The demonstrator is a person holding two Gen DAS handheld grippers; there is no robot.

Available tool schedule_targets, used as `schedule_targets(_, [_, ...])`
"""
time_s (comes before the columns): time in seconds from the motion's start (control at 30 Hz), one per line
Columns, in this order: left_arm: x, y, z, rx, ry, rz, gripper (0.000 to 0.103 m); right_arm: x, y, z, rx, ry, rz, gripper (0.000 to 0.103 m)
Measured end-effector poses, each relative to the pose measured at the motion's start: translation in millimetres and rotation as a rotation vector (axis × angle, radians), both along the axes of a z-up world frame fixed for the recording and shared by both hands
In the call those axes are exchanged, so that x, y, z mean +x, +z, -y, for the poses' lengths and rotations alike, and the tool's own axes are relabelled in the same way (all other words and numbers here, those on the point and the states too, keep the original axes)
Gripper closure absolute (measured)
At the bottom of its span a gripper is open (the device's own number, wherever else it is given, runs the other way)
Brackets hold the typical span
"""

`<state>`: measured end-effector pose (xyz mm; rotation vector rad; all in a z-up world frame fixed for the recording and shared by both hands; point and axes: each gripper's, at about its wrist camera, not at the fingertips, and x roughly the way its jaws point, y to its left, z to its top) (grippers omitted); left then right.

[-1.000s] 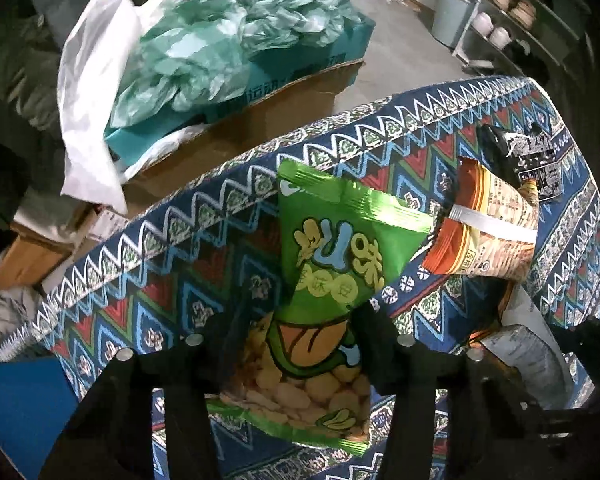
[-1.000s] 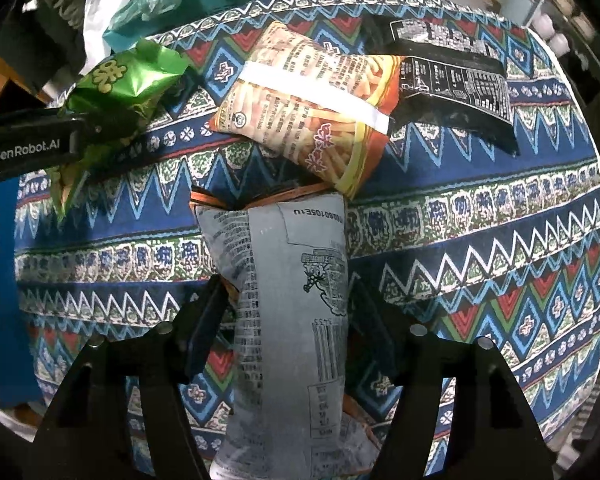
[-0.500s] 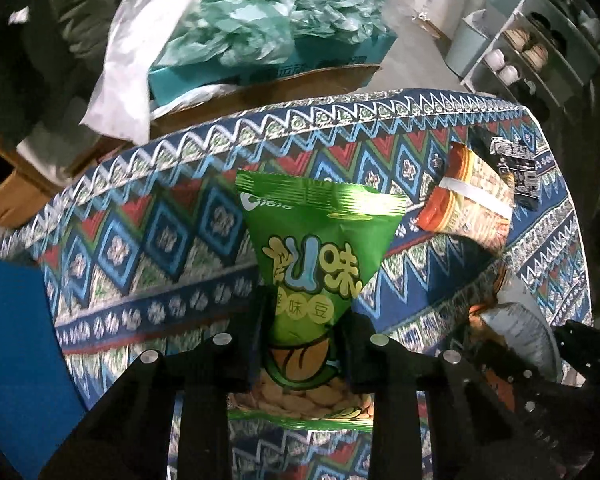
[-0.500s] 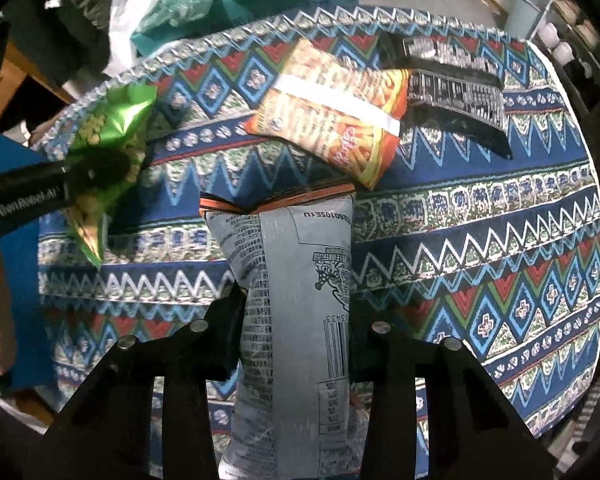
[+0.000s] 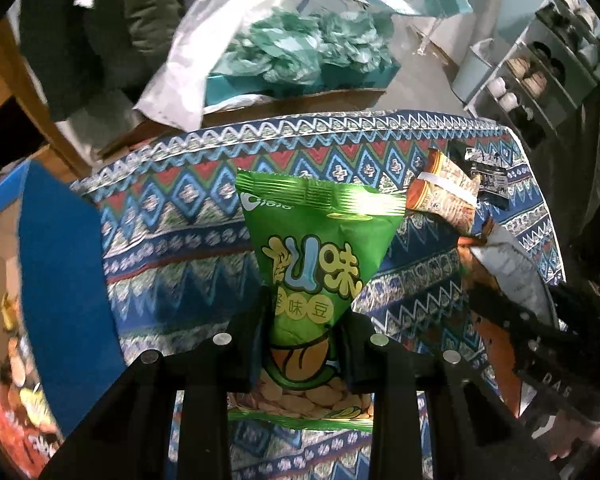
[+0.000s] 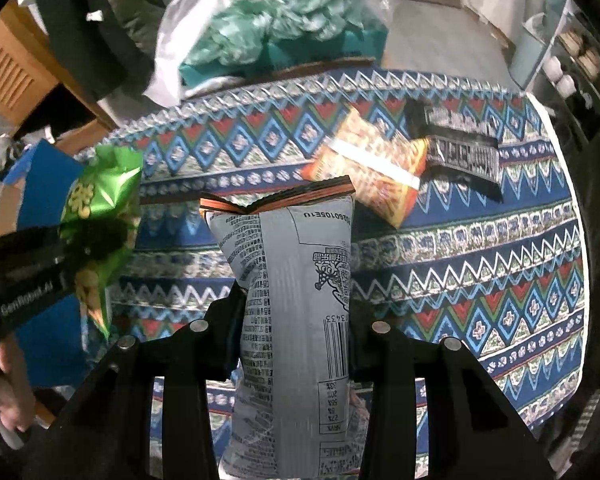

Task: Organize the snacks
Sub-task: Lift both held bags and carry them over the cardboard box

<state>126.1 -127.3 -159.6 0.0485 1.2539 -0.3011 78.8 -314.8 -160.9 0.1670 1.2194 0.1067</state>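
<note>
Between the two black fingers of the left gripper hangs a green snack bag, pinched at its lower part so that the sealed top edge stands away from the camera, above the patterned tablecloth. The jaws are clamped narrow on the bag, and its clear window with pale beans shows just below the pads.

Over on the right, the right gripper grips a tall silver-grey snack bag the same way — jaws closed tight against both sides of the pack, barcode and small print facing the camera, the orange-trimmed top edge pointing to the far side.

On the cloth beyond it lie two more packs: an orange snack bag with a white band, and, touching its right end, a black snack bag, both toward the far right of the table.

Only the right wrist view shows the left gripper from outside, at the left edge, with the green bag dangling from it and a person's hand below. Only the left wrist view shows the inside of the blue bin at near left, where blurred packets in red and yellow lie. Both views take in a heap of teal plastic wrapping on cardboard past the far edge of the table — and shelves at far right.
</note>
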Motion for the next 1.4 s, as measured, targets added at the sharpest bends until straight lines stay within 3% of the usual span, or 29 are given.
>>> schedule_targets(0.33, [-31, 36, -31, -0.043, 0.078, 0.043, 0.073, -18, 36, -22, 0.025, 0.058, 0.065, 0.065])
schedule_targets(0.83, [-66, 86, -77, -0.067, 0.159, 0.146, 0.073, -17, 60, -64, 0.060, 0.130, 0.114, 0.065])
schedule_targets(1.03, [-69, 94, -104, -0.047, 0.205, 0.178, 0.073, -15, 75, -95, 0.073, 0.183, 0.142, 0.065])
schedule_targets(1.4, [-78, 101, -181, -0.079, 0.346, 0.192, 0.073, -4, 89, -164, 0.114, 0.280, 0.159, 0.065])
